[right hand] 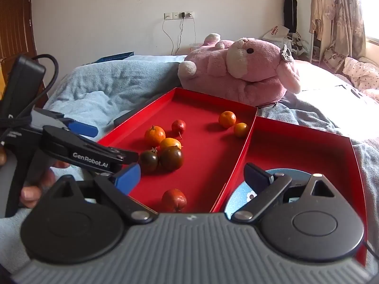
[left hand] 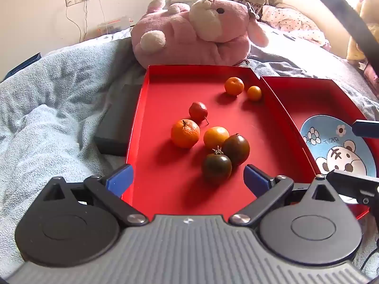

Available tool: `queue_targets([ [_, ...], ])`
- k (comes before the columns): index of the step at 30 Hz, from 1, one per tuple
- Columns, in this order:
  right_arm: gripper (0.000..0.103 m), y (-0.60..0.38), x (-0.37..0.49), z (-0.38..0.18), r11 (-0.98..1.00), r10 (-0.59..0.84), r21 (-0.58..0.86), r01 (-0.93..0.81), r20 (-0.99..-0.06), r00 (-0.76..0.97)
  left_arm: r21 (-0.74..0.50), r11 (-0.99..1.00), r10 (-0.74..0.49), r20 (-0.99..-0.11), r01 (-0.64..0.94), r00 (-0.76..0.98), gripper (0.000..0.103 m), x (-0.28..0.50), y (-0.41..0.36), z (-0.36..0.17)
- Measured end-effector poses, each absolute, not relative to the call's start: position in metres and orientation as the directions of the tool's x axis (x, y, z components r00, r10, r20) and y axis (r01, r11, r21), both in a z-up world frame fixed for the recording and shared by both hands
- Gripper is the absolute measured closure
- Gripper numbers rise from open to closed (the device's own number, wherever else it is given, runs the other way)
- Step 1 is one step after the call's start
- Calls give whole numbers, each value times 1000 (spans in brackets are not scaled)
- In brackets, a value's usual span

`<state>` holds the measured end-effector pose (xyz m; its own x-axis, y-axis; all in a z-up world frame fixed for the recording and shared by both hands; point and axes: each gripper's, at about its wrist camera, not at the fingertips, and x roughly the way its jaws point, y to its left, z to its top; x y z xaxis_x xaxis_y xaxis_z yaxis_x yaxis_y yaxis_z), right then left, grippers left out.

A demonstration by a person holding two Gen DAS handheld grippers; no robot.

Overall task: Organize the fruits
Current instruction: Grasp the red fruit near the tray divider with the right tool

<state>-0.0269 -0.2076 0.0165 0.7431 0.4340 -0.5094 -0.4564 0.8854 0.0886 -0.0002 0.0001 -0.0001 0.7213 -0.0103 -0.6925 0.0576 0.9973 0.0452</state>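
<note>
Fruit all lay in left red tray [left hand: 142, 99]; plate [left hand: 336, 146] bare. My left hand-held gripper [left hand: 188, 177] and right hand-held gripper [right hand: 191, 177] gaped, empty. Picking stage, I judged: next, close on near dark tomato [left hand: 216, 168].

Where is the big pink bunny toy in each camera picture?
Left wrist view: the pink plush bunny lies top centre, just behind the far wall of the left red tray.
Right wrist view: the pink plush bunny lies upper right of centre, behind the same tray's far corner.
Shared landmark: the two dark tomatoes sitting together in that tray.
</note>
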Motion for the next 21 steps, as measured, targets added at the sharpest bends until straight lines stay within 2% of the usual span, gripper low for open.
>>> queue_targets([
  [5,10,-211,-31,11,880,437,69,-470,-503,745,18,997,-36,-703,69,711,2,0,2,-1],
  [7,29,-200,-25,12,869,431,33,-493,-539,724,-1,998,-48,-698,66,715,2,-1,6,1],
  [12,42,-201,-18,1,856,434,33,-515,-586,684,2,998,-47,-696,67,716,2,-1,11,7],
  [14,44,-200,-16,-3,851,437,36,-524,-601,669,10,993,-75,-692,114,718,2,2,10,13],
  [17,46,-196,-13,-7,837,451,41,-545,-616,646,105,976,-72,-674,191,735,3,11,0,13],
  [19,46,-190,-12,-8,829,453,33,-558,-626,635,99,970,-97,-683,222,724,3,14,-1,11],
  [21,46,-185,-8,-11,819,455,27,-573,-639,621,82,967,-116,-699,240,706,8,16,-1,6],
])
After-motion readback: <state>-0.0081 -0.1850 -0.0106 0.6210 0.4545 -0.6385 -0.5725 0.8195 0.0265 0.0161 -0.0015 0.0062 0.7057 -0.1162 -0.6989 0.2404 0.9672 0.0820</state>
